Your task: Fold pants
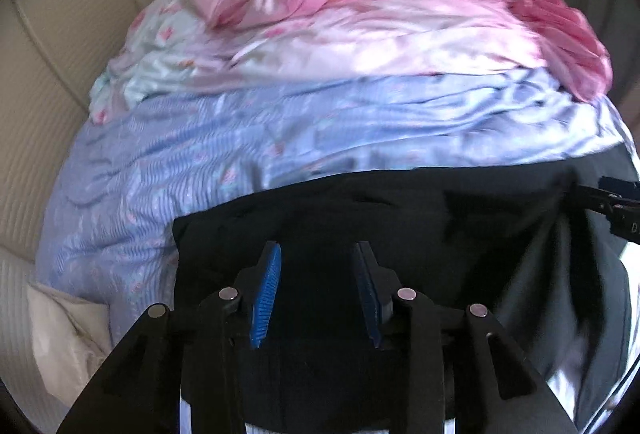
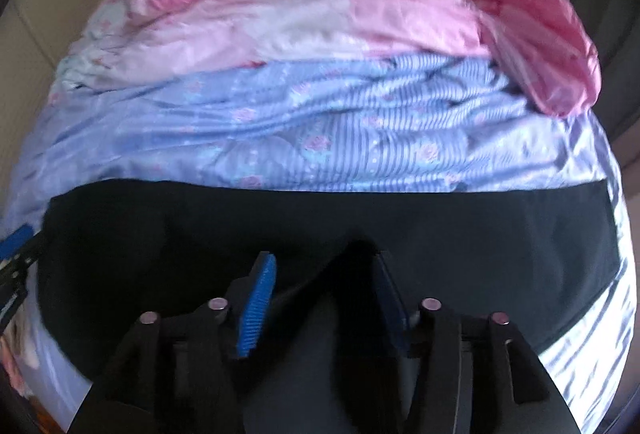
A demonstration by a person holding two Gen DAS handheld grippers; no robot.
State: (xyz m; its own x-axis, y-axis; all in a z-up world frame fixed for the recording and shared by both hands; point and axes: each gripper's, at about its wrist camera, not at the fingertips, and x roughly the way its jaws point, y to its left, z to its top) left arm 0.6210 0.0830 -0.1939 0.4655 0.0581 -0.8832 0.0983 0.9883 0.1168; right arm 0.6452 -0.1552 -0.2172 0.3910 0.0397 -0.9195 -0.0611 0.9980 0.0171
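Now black pants (image 2: 480,218) across lower frame on blue quilt (image 2: 320,138). Left gripper (image 1: 316,290) fingers spread; right gripper (image 2: 324,298) fingers spread, fabric fold between.

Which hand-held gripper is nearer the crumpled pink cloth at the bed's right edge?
Right. The right hand-held gripper sits toward that pink cloth; the left hand-held gripper is further off.

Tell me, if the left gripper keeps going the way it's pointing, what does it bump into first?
Most likely the black pants. The left gripper points down at that dark cloth, its jaws apart with cloth showing between them. How near it is can't be judged.
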